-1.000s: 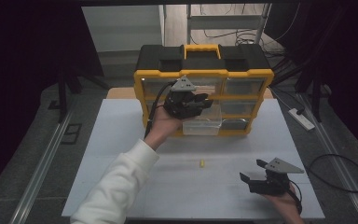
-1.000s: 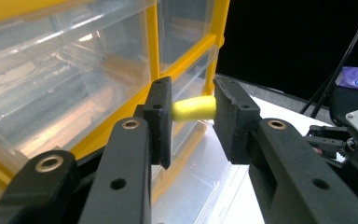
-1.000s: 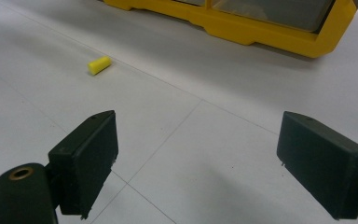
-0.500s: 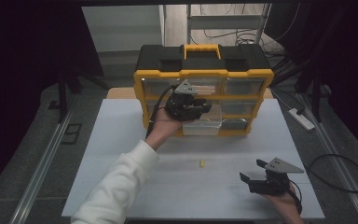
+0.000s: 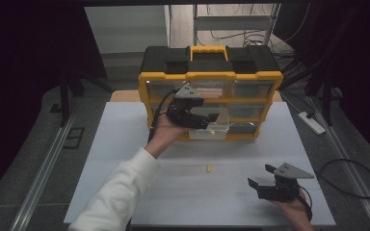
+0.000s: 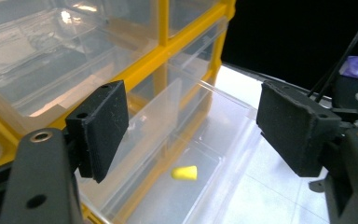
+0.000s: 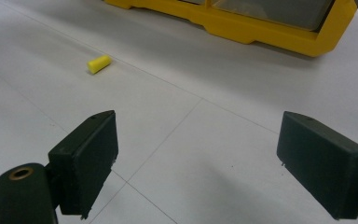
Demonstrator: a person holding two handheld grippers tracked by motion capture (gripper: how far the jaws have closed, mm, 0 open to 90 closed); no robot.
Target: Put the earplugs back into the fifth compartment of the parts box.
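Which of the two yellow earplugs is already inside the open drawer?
The earplug under the left gripper, lying in the pulled-out clear drawer. The other earplug lies loose on the white table.

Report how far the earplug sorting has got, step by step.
Done, by the look of it: one yellow earplug lies inside the pulled-out clear drawer of the yellow organizer. In hand: the left claw hovers open over that drawer, holding nothing. Left: a second earplug lies loose on the white table; the right claw is open, short of it. The drawer is not yet closed.
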